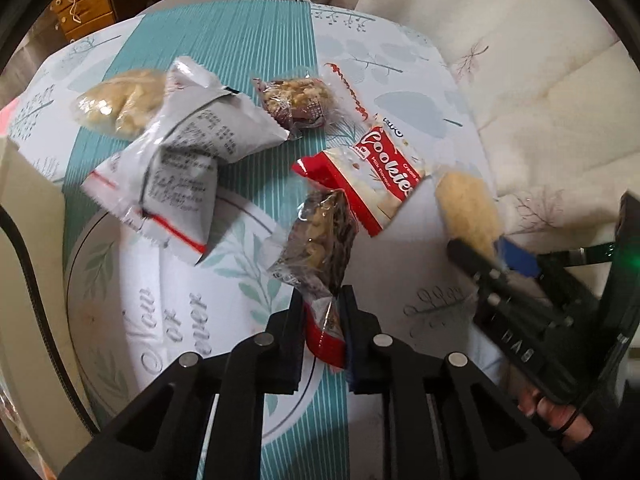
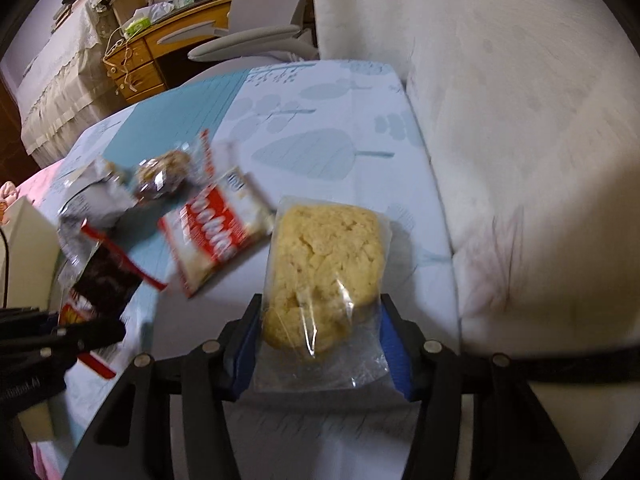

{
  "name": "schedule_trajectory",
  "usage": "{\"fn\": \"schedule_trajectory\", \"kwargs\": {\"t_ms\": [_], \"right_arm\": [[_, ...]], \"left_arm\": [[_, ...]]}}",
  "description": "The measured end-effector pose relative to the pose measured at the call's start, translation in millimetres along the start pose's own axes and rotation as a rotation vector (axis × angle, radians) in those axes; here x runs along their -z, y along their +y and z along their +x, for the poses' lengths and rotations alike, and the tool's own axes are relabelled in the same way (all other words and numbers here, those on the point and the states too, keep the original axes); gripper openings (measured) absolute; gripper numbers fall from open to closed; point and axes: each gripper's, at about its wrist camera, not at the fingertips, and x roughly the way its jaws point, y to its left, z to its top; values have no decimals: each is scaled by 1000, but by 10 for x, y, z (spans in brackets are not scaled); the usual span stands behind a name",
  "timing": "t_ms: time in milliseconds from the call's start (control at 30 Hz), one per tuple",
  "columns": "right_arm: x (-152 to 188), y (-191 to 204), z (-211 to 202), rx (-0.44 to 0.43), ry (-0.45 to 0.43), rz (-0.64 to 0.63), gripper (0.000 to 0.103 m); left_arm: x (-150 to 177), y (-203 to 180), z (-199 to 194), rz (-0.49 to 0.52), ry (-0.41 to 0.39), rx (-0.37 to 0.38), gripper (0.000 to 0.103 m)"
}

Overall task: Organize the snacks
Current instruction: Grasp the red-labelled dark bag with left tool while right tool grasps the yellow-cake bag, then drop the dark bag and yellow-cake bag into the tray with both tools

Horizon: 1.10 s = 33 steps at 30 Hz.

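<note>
Nut packet [image 1: 320,248] between left tool [image 1: 322,332] pads

A teal-and-white leaf-printed cloth [image 1: 256,40] covers the desk, a white plate [image 1: 168,280] with pale green leaves lies at seven o'clock, the red-and-white cookie packet [image 1: 372,176] sits centrally, white-grey packets [image 1: 180,152] with red stripes lie at nine o'clock, and the pale yellow biscuit pack [image 2: 324,264] is clear-wrapped.

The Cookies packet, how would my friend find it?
Look at the table with the teal and white leaf cloth. Near its middle, beside the clear-wrapped nut bar in the left gripper, lies the Cookies packet. It alone is red and white with big "Cookies" lettering.
</note>
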Motion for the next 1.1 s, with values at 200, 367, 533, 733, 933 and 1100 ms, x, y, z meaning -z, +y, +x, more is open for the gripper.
{"fn": "schedule_trajectory", "kwargs": {"t_ms": [200, 367, 533, 733, 933, 1100], "right_arm": [[187, 160, -176, -55, 46, 42, 53], [333, 374, -301, -74, 59, 52, 52], [486, 633, -520, -83, 43, 81, 52], [631, 1060, -823, -94, 4, 68, 52], [698, 1432, -1096, -91, -66, 57, 52], [776, 1798, -1281, -97, -117, 61, 52]], "left_arm": [[127, 178, -416, -9, -49, 45, 13], [216, 302, -662, -10, -88, 81, 13], [397, 554, -985, -11, -124, 129, 13], [576, 878, -1346, 18, -162, 154, 13], [784, 1272, -1738, 46, -202, 196, 13], [956, 1599, -2016, 61, -231, 206, 14]]}}
